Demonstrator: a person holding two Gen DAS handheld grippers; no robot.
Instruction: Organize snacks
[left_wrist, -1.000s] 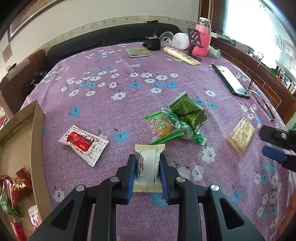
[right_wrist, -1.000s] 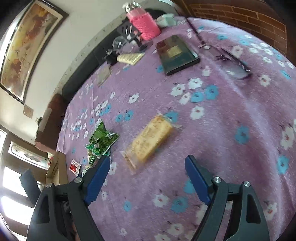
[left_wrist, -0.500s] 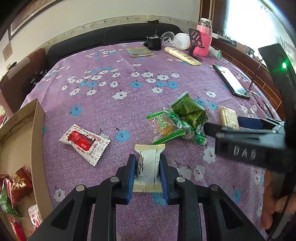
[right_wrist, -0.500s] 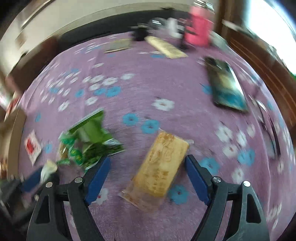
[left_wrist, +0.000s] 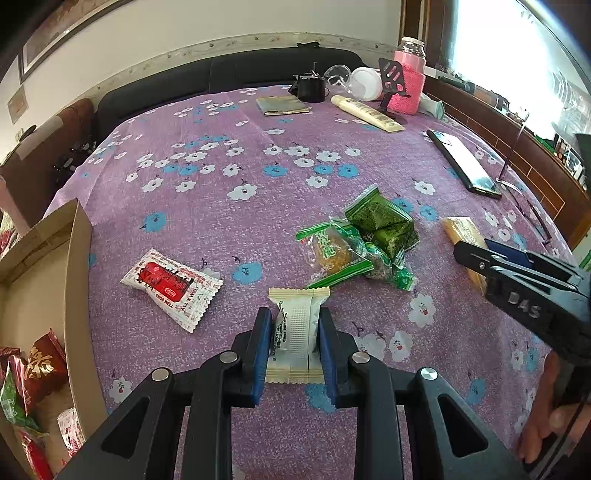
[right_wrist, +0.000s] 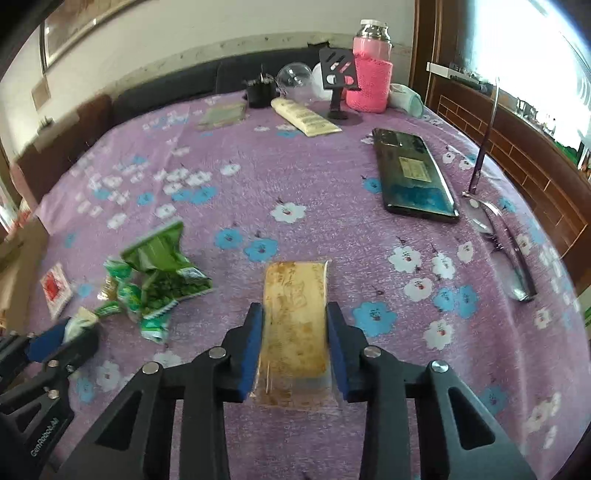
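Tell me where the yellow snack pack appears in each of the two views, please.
Left wrist view: the yellow snack pack lies at the right edge, partly hidden behind the right gripper.
Right wrist view: it is low in the centre, between that gripper's closing jaws.
Shared landmark: the green packets, to the pack's left in both views.

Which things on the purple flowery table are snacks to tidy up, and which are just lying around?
Snacks job: white wrapped snack; yellow-brown clear-wrapped cake bar; green packet pile; red-and-white packet; cardboard box.

Just lying about: black phone; pink knitted-sleeve bottle; cream tube; glasses.
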